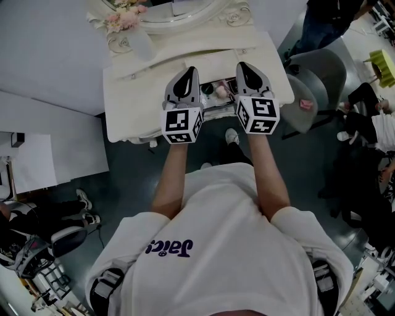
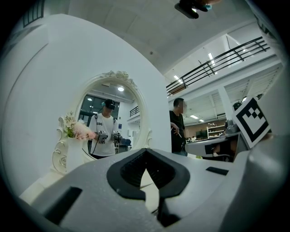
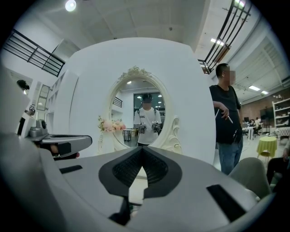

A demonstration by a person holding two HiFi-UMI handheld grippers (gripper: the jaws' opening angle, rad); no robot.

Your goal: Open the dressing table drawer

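The cream dressing table [image 1: 136, 105] stands in front of me, with an oval mirror [image 1: 179, 12] and pink flowers [image 1: 126, 17] at its back. At the middle of its front edge the drawer [image 1: 216, 92] shows as a dark gap with small things inside, between my two grippers. My left gripper [image 1: 190, 71] and right gripper [image 1: 244, 65] are side by side over the tabletop, pointing level at the mirror. Both are shut and hold nothing. The left gripper's [image 2: 146, 152] view shows the mirror [image 2: 111, 122], and so does the right gripper's [image 3: 142, 150] view, with the mirror [image 3: 142, 118] straight ahead.
A grey chair [image 1: 315, 80] with a pink thing on it stands right of the table. A person in black [image 3: 226, 118] stands beyond the table's right end. More people sit at the right and lower left. A white partition [image 1: 43, 55] lies to the left.
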